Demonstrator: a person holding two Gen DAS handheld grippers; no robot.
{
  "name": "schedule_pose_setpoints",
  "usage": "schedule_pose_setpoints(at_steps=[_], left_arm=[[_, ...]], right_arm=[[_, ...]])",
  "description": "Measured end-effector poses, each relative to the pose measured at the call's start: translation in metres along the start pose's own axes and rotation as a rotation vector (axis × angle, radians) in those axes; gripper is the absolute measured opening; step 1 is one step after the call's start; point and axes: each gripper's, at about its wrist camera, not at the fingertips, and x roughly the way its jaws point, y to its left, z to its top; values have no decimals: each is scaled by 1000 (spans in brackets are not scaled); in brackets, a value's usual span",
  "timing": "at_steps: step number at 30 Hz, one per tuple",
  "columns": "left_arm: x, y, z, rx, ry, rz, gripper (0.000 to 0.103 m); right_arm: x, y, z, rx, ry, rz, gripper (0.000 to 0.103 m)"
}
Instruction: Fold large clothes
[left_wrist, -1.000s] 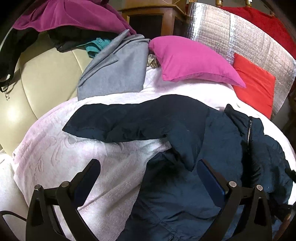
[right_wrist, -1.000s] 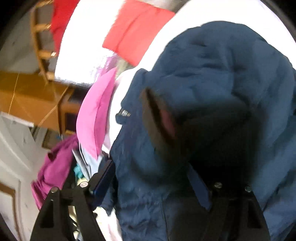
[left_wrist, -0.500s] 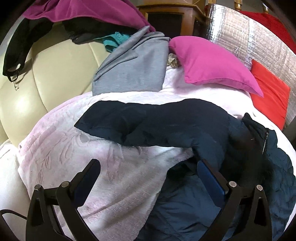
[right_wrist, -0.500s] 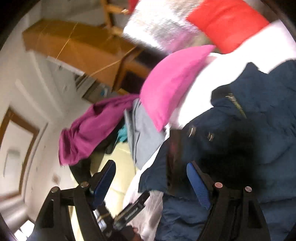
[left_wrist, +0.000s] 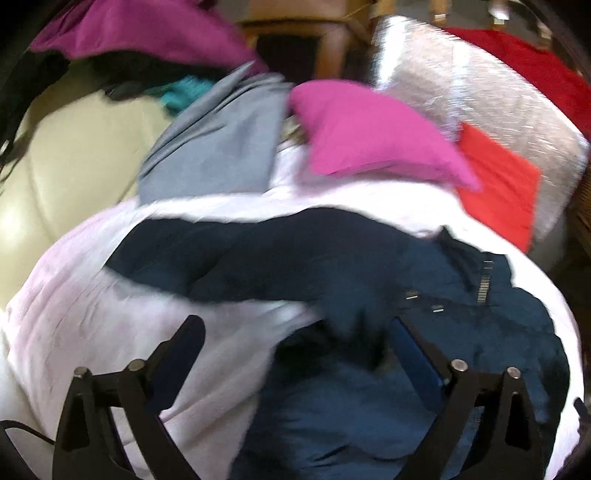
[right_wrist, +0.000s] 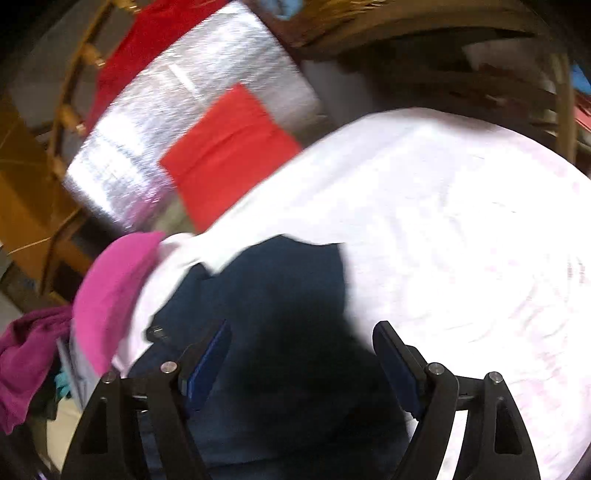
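A dark navy jacket (left_wrist: 332, 266) lies on a pale pink bedspread (left_wrist: 92, 306), one sleeve stretched out to the left, its zipper (left_wrist: 483, 284) at the right. My left gripper (left_wrist: 295, 332) is open and empty, just above the jacket's near part. In the right wrist view the jacket (right_wrist: 280, 302) shows as a dark mass below and between the fingers. My right gripper (right_wrist: 301, 339) is open and holds nothing, above the jacket's edge on the bedspread (right_wrist: 461, 240). Both views are blurred.
A magenta pillow (left_wrist: 365, 133), a red cushion (left_wrist: 498, 184) and a silver padded headboard (left_wrist: 480, 92) stand at the far side. A grey garment (left_wrist: 218, 147) and purple clothes (left_wrist: 140, 33) lie on a cream sofa (left_wrist: 66, 158) at the left.
The right gripper has swung away from the jacket's bulk and now looks across bare bedspread. The left gripper has shifted slightly; the jacket sleeve stays spread out.
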Motion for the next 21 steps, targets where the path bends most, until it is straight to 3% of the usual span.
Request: schedule_pose_setpoints(at_steps=[4,6,8,13,17,18,20,21], left_arm=[[2,-31,0,87,-33,-109,97],[9,-46,-2,134,-14,-141,97],[24,-61,-6,185,31,-139,97],[56,-72,-11,173,119,-116,97],[60,-75,-13,137,112,-112,96],[61,-77,-14,146,104,-104,93],[63,-76,-17,166,99,-70,77],[64,-77,-19,171,102,-56,75]], right_arm=[[25,-9,-3,-27,70,-32,81],[39,-12,-2,-34,117,-27,70],[50,-12,-4,-48,158,-17,61],[58,-10,-7,-97,142,-27,60],[66,-11,-6,-118,108,-19,60],[65,-11,-8,-130,97,-20,60],[65,-11,-12,-144,72,-13,60],[61,-15,-13,-141,67,-7,60]])
